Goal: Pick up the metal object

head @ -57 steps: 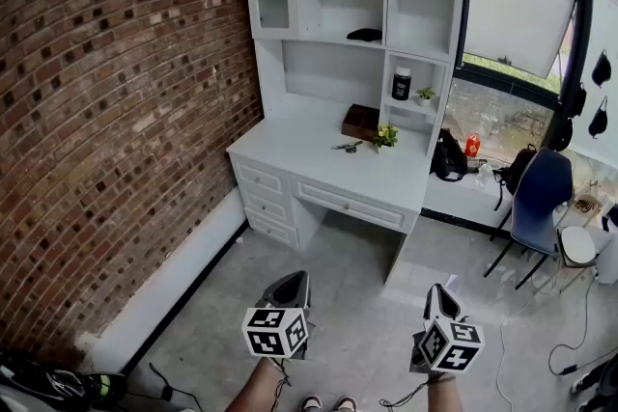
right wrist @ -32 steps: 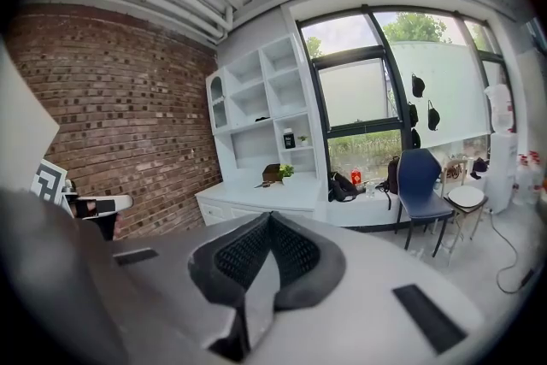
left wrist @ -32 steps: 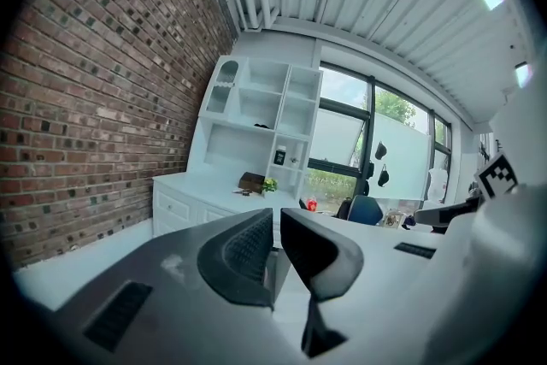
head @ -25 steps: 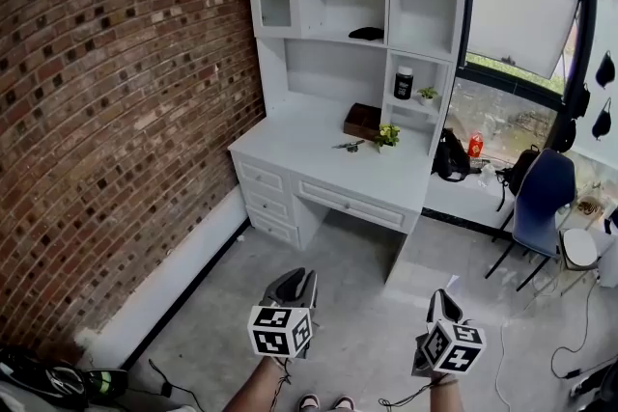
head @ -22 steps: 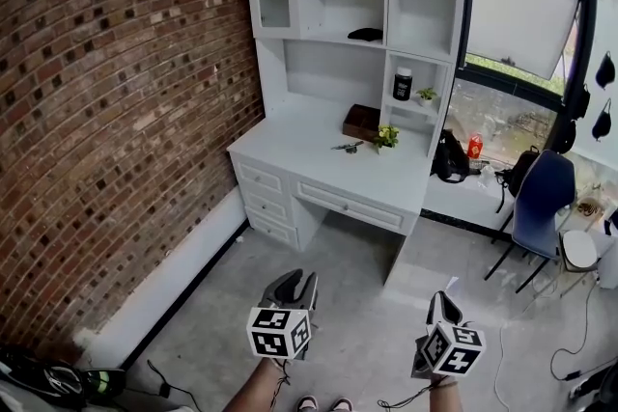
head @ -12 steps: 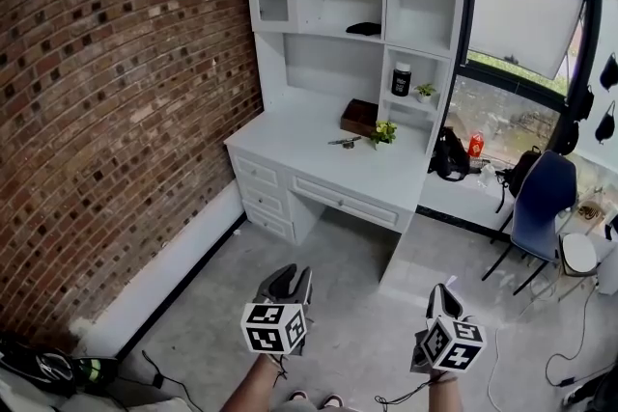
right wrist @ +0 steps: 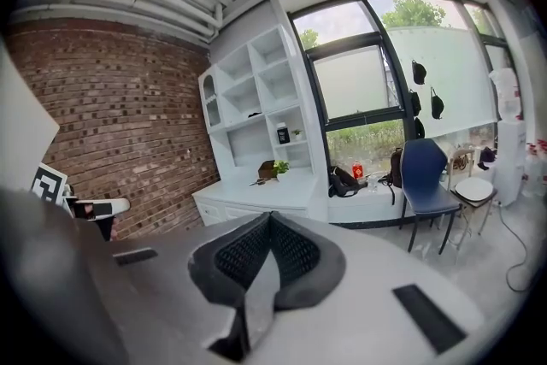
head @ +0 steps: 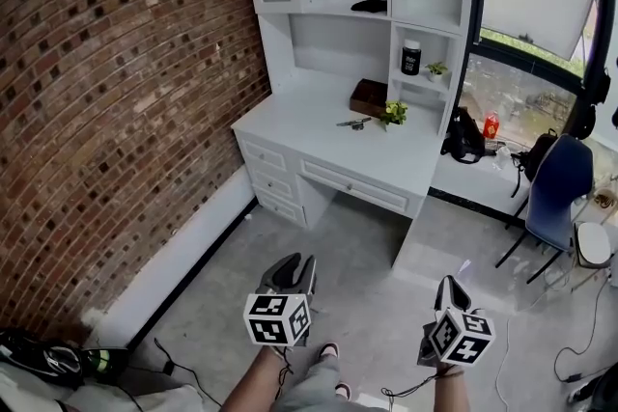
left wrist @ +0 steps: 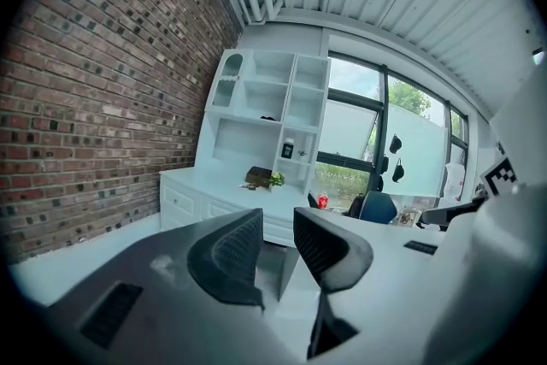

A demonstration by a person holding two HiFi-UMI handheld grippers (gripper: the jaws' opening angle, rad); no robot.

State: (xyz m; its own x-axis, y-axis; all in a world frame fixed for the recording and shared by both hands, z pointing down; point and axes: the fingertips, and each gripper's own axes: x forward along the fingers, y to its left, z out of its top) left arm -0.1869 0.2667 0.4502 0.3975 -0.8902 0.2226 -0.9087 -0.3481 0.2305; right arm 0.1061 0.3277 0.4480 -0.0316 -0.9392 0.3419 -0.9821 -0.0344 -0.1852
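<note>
On the white tabletop (head: 309, 125), toward its back edge, lies the metal object (head: 353, 123), just at 9 o'clock of a small potted plant (head: 393, 114) and at 7 o'clock of a brown box (head: 369, 97). It is too small to identify. It reads as a thin, dark, elongated piece with its long axis roughly along 9–3 in the head view, parallel to the desk front.

Left hand-held gripper (head: 294, 263): low over the floor, jaws slightly spread with a narrow gap, nothing between them. Target bears about 12–1 o'clock from it, well apart.

Right hand-held gripper (head: 450, 285): jaws pressed together, empty. Target bears about 11 o'clock from it, well apart.

Open floor and the drawer front separate both tools from the object, so neither is within reach.

Judgement:
- The left tool looks marginally nearer and lines up more directly with the object. It is also already parted, so it is the likelier one for the pick.
- The approach comes from the desk front, so the jaws would best close across the short width of the 9–3 axis, front to back.
- The plant sits close at the 3 o'clock end, so clearance looks better from the 9 o'clock side.
</note>
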